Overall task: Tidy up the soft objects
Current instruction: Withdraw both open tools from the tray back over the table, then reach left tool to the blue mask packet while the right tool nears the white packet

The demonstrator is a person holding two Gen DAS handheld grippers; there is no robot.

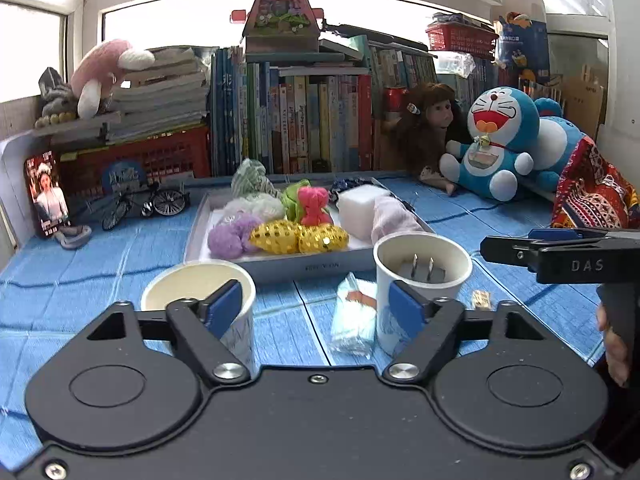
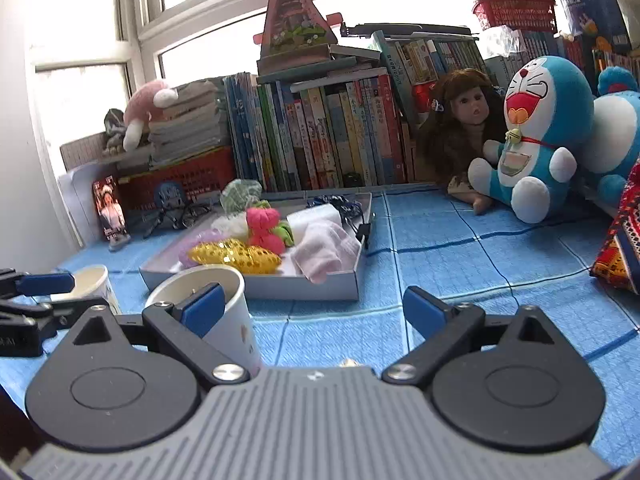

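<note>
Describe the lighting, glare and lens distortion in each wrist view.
Left wrist view: the window is blown out white, the book row stays readable, straight frames bow outward. Right wrist view: same backlit glare, stronger tilt, dark corners, the tray sharp.

patterned cloth [image 2: 624, 248] cut off at right edge, tray [image 1: 280, 266] lettering unreadable

A quilted blue cloth [image 1: 120, 248] is covering the desk, looking matt. The gold sequinned pouches [image 1: 298, 236] are glinting in a smooth, flat tray [image 1: 304, 266]. Two paper cups [image 1: 422, 276] are looking matt white; the blue plush cat [image 1: 496, 140] is looking fuzzy.
</note>
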